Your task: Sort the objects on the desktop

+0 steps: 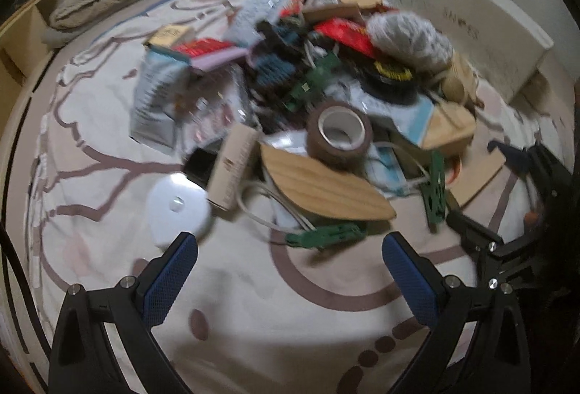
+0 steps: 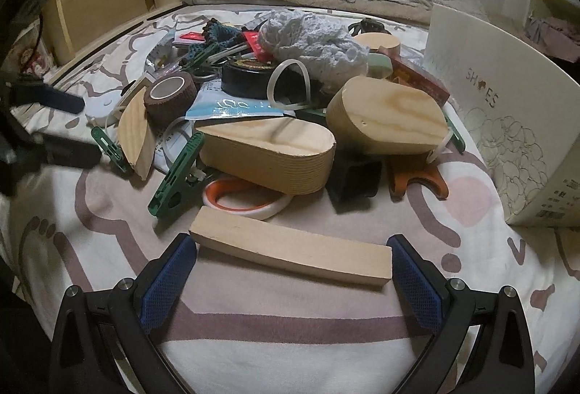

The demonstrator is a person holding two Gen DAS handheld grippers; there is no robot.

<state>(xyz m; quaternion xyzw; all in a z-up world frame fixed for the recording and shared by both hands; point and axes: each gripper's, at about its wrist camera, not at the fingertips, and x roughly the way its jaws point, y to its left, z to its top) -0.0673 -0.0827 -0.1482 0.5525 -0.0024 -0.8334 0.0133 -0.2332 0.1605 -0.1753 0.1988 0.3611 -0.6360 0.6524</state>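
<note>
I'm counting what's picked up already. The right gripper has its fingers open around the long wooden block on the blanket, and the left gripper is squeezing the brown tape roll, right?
Not quite. In the left wrist view the left gripper is open and holds nothing; the brown tape roll sits in the pile beyond its fingertips. The rest is right: the right gripper is open around the long wooden block.

A white bedsheet [image 2: 290, 350] is patterned with mauve lines, rings and footprints. Pale wood grain is shown by the plank [image 2: 290, 254]. Green is seen on the clip [image 2: 177, 176], brown on the tape roll [image 1: 339, 132], blue on the tool pads [image 2: 166, 288].
</note>
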